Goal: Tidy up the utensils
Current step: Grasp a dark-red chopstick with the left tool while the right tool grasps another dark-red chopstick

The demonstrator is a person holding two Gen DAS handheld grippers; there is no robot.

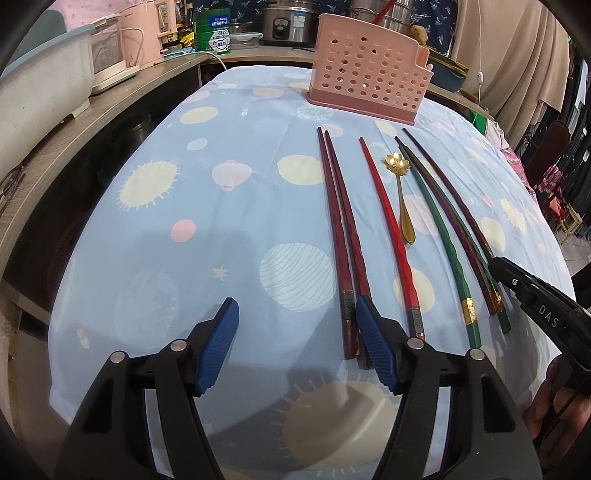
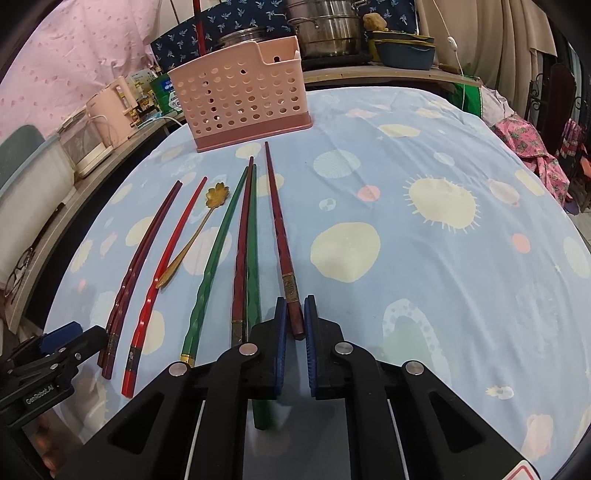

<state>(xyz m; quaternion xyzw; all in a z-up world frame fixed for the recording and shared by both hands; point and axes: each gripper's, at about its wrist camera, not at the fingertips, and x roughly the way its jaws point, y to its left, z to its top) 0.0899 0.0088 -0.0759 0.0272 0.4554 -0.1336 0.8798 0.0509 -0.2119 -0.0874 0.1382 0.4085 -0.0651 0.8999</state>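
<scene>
Several chopsticks lie side by side on the blue patterned tablecloth: a dark red pair, a bright red one, green ones and dark maroon ones. A gold flower-shaped spoon lies among them. A pink perforated utensil holder stands at the far end. My left gripper is open, its right finger at the dark red pair's butt ends. My right gripper is shut on the butt end of a dark maroon chopstick, which still rests on the cloth.
Along the left a wooden counter carries pink appliances and tins. Steel pots and a blue dish stand behind the holder. Clothes hang at the right. The cloth stretches right of the chopsticks.
</scene>
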